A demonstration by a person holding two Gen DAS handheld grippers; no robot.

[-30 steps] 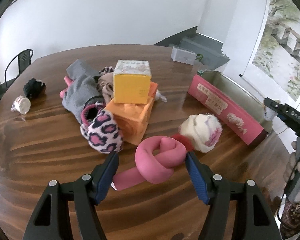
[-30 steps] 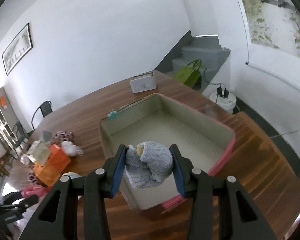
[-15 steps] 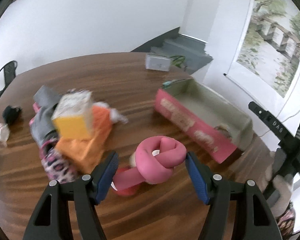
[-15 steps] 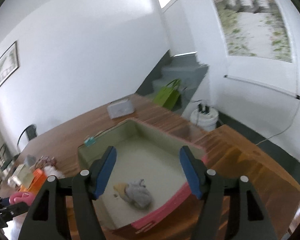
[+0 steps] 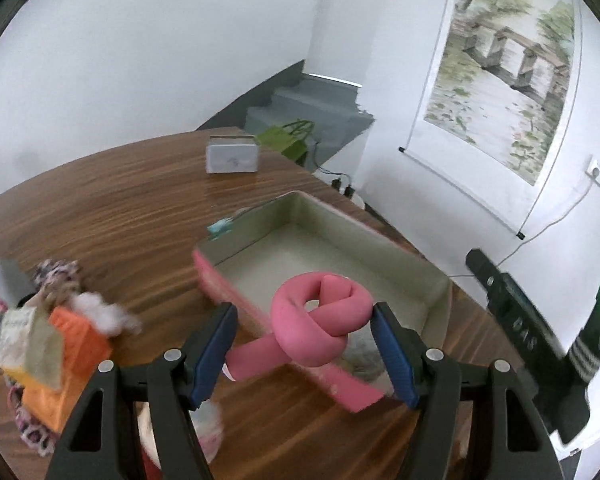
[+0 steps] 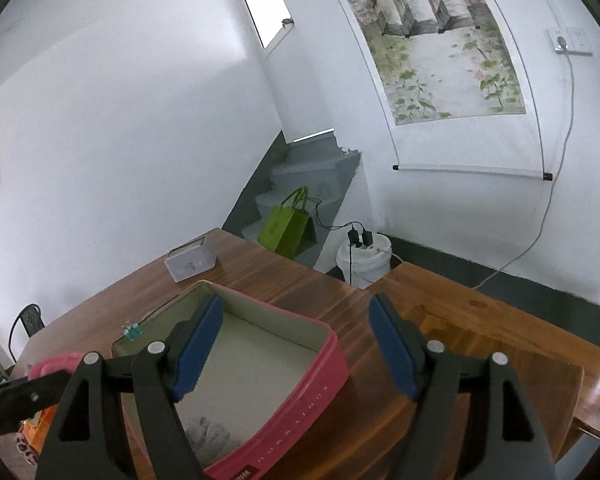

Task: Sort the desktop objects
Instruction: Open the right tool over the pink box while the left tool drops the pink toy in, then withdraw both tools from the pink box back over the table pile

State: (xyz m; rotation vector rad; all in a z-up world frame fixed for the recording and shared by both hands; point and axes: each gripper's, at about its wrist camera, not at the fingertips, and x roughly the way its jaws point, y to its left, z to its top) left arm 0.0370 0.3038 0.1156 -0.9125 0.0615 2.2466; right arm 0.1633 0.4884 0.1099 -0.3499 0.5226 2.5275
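My left gripper (image 5: 304, 320) is shut on a pink knotted sock (image 5: 320, 320) and holds it in the air over the near wall of the pink box (image 5: 216, 284). In the right wrist view my right gripper (image 6: 296, 340) hangs above that same pink box (image 6: 332, 344). Its jaws are opening and nothing is between them. A grey sock bundle (image 6: 208, 436) lies on the box floor, partly hidden behind the left finger. The right gripper's body (image 5: 520, 320) shows at the right edge of the left wrist view.
A pile with an orange box (image 5: 76, 348), a pale carton and patterned socks sits at the table's left. A white-and-pink sock ball (image 5: 208, 420) lies under my left fingers. A white case (image 5: 231, 158) stands at the far edge, a teal clip (image 5: 220, 228) on the box rim.
The left gripper lifted the pink knotted sock off the table and carried it right, to the box. The right gripper opened, the grey bundle dropped into the box, and the gripper tipped upward.
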